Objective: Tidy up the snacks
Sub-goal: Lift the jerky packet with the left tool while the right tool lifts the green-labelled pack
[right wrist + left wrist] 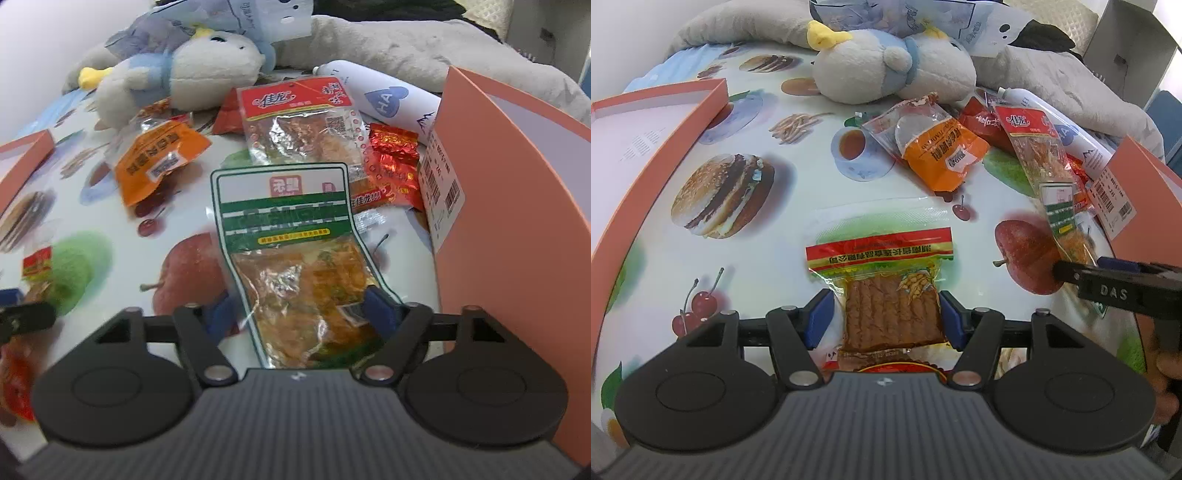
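Two hand-held grippers are working over a tablecloth (768, 236) printed with burgers, apples and cherries. Low in the centre of the left wrist view, the left gripper (886, 319) is pinching a clear packet of brown snack strips (890, 295), its blue pads pressing against both long edges of the packet, which is lying flat on the cloth. Low in the centre of the right wrist view, the right gripper (301, 314) is straddling a green-and-white pouch (291, 254); the pad at the right is touching the pouch edge, while the pad at the left is standing beside it, and whether it is pressing cannot be told. This gripper is also showing at the right edge of the left wrist view, with the pouch rising from its tip.

Several further snacks are lying above the centre of both views: an orange packet (938, 155), a long red-headed packet (299, 122), and a red foil packet (395, 162). At the right edge, an orange box wall (517, 206) is standing upright just beside the pouch. At the upper left, an orange tray (631, 147) is sitting well apart from the snacks. Along the top, a plush toy (879, 66) and a white tube (388, 96) are resting near the heap.
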